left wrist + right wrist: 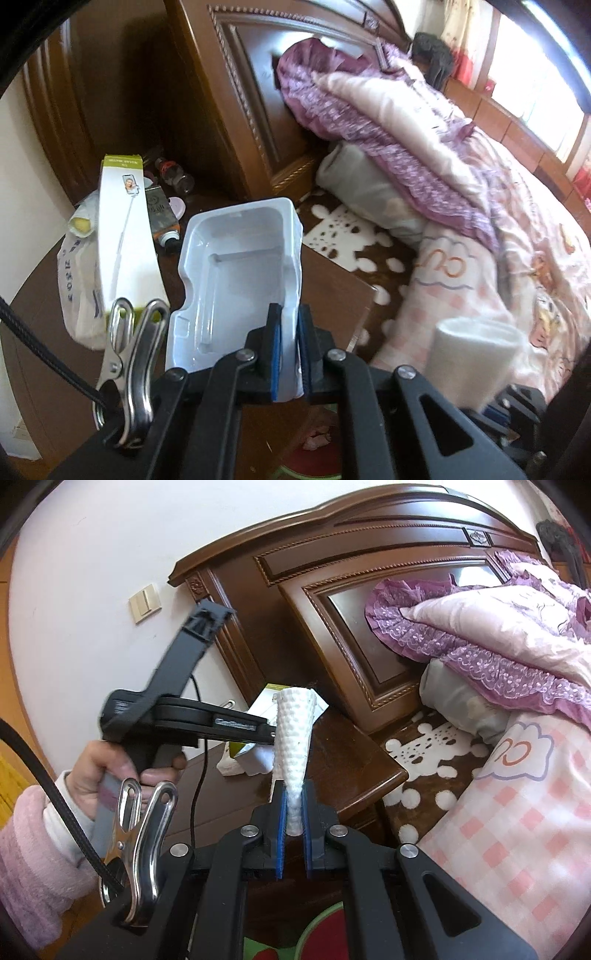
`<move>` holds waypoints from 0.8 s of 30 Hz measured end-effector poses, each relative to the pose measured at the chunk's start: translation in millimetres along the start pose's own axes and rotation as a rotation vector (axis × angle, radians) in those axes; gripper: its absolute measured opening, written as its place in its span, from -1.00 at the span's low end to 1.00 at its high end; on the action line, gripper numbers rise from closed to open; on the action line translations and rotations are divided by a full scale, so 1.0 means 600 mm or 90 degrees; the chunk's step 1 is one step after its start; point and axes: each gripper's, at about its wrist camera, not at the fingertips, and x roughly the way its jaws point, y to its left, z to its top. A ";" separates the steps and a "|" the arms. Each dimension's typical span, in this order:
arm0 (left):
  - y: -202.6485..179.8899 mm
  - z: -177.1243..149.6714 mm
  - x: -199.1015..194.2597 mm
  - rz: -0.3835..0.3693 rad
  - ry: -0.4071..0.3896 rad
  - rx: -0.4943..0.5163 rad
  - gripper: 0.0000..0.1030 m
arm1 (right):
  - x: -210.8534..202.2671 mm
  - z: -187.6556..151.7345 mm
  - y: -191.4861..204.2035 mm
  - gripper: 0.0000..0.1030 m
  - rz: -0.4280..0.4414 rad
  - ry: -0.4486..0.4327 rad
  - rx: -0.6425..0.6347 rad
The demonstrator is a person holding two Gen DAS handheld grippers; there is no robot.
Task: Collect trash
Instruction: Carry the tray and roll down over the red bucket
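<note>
In the left wrist view the lower edge of the white moulded plastic tray (236, 280) is cut off behind the left tool (290, 325), and small bottles and tubes at the upper left of the dark wooden bedside worktop (332, 291) are too shadowed and crowded to make out. A tall white and green cardboard box (123, 229) stands left of the tray, its base hidden by a steel clip on the rig. The left tool is clamped tight on the tray's right wall, one blue pad inside and one outside, so the tray rises from the pads toward the frame's centre, its hollow facing the camera. At the lower right of that frame a blurred white shape is the crumpled white embossed paper towel (476, 350), partly hidden by dark rig parts. In the right wrist view the right tool (294, 808) is pinched closed on the narrow twisted end of this towel (295, 731), which flares upward at the frame's centre and hides part of the box behind it. At the left a hand (110, 771) in a pink fleece sleeve grips the other tool's handle; its tips are hidden behind the towel.
</note>
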 end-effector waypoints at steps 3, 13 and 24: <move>-0.009 -0.020 -0.026 -0.018 -0.012 -0.001 -0.83 | -0.015 -0.014 0.005 -0.84 -0.007 0.006 0.002; -0.035 -0.120 -0.096 -0.066 -0.025 -0.012 -0.83 | -0.067 -0.067 0.008 -0.84 -0.048 0.048 0.019; -0.080 -0.260 -0.098 -0.090 -0.015 -0.006 -0.83 | -0.107 -0.130 0.015 -0.84 -0.092 0.099 0.018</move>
